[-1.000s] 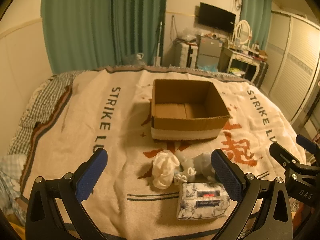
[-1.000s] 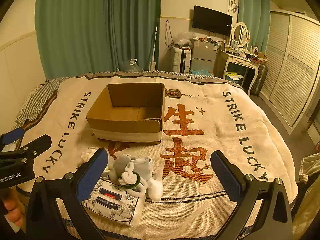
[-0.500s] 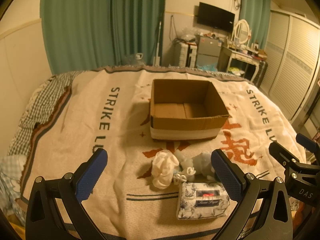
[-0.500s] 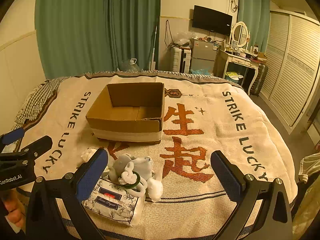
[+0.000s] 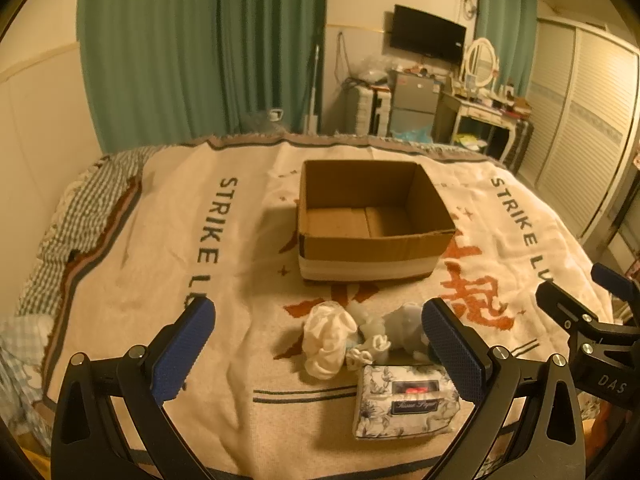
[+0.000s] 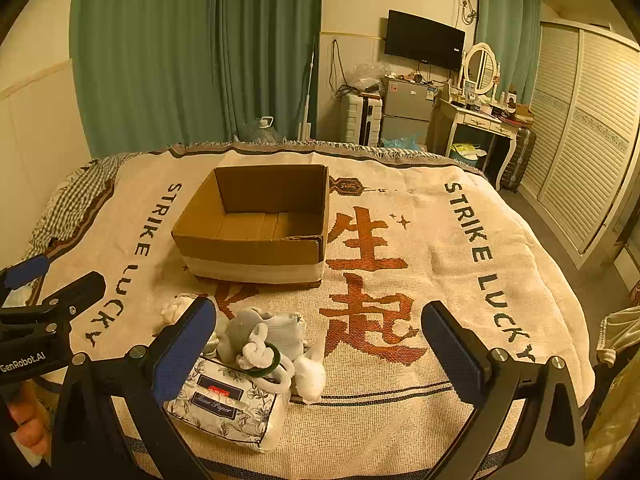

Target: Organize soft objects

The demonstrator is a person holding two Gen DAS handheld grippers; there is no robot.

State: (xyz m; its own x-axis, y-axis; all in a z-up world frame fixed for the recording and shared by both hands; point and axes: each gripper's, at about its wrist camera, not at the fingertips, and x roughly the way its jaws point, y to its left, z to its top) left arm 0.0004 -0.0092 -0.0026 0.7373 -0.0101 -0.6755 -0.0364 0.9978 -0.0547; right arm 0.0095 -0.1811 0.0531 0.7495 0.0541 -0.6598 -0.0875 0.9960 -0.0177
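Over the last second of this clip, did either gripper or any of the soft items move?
No visible change. Both the left gripper and the right gripper hover open above the blanket, holding nothing. The soft pile, tissue pack and empty cardboard box lie as before.

Green curtains point(image 6: 192, 52), wall television point(image 6: 424, 40), louvred wardrobe point(image 6: 580, 132) (warm yellow light)

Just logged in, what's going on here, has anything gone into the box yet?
Nothing yet. The cardboard box sits open and empty on the blanket. A person holds both grippers above the bed's near edge: the left gripper and right gripper are both open and hold nothing. In front of them lies a small pile: a white cloth bundle, grey socks and a floral tissue pack, all untouched.
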